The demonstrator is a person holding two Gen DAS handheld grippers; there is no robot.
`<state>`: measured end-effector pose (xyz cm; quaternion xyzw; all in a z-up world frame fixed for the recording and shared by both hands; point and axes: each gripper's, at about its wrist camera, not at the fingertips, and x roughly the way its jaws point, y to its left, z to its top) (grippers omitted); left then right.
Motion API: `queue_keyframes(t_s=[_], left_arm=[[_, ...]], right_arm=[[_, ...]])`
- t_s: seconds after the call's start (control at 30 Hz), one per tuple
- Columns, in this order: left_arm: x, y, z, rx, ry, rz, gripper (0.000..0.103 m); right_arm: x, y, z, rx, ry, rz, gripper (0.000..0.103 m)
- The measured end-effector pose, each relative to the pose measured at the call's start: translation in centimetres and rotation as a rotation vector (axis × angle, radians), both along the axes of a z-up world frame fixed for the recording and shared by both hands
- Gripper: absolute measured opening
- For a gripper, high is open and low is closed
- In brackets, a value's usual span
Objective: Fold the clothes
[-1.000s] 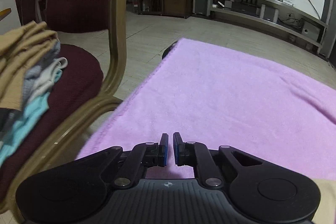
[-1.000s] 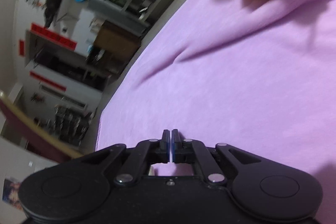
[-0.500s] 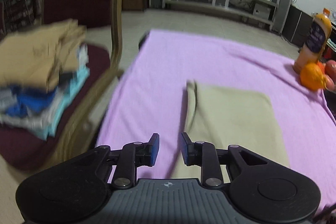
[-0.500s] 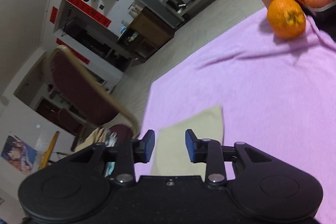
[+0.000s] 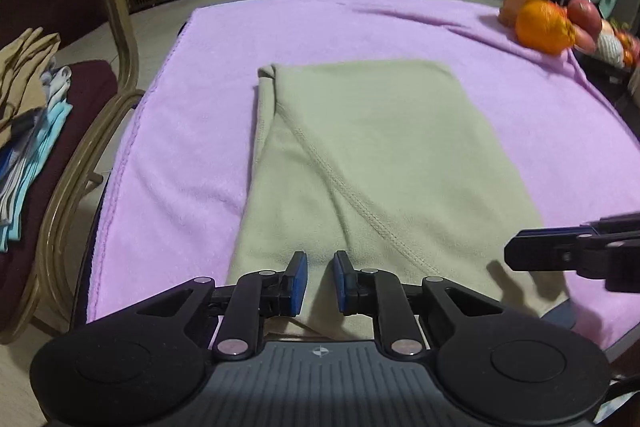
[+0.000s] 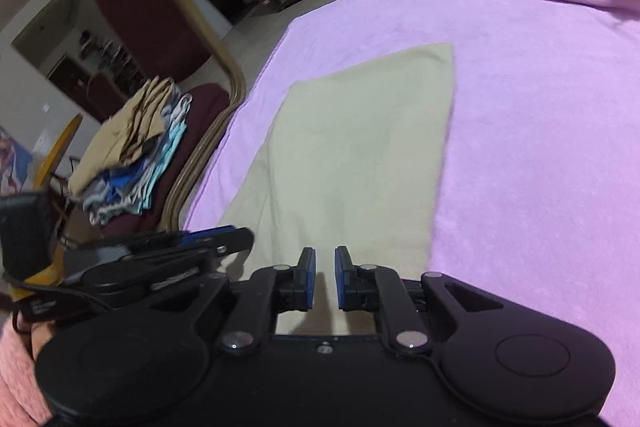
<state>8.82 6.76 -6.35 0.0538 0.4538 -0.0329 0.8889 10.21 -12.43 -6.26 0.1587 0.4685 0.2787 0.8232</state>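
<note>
We see the folded beige garment (image 5: 360, 155) flat on the purple-covered worktop (image 5: 200, 107). Above its near edge, our left hand-held gripper (image 5: 320, 281) and right hand-held gripper (image 6: 325, 277) have just been closing — both narrowly parted, gripping nothing.

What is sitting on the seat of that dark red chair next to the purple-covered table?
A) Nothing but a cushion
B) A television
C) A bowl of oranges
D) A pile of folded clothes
D. On the chair at the left lies a stack of folded clothes, tan ones on top of blue and pale ones; the right wrist view shows the same stack on the seat.
</note>
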Motion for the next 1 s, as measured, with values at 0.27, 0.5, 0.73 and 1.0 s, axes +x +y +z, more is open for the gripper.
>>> queue_keyframes(t_s=[0.27, 0.5, 0.73, 1.0], left_arm=[[-2.2, -0.1, -0.3, 0.047, 0.065, -0.057, 0.011], [-4.3, 5.0, 3.8, -0.213, -0.086, 0.031, 0.023], [-1.3, 8.4, 3.2, -0.325, -0.021, 0.221, 0.041], [2.6, 10.5, 2.8, -0.371, 0.037, 0.253, 0.053]], right_arm=[[-1.8, 0.3, -0.9, -0.139, 0.038, 0.093, 0.009], [-3.7, -3.5, 1.3, 0.011, 0.032, 0.089, 0.031], [-1.5, -6.9, 0.2, 0.230, 0.141, -0.098, 0.037], [0.1, -7.8, -0.4, 0.316, 0.156, -0.208, 0.050]])
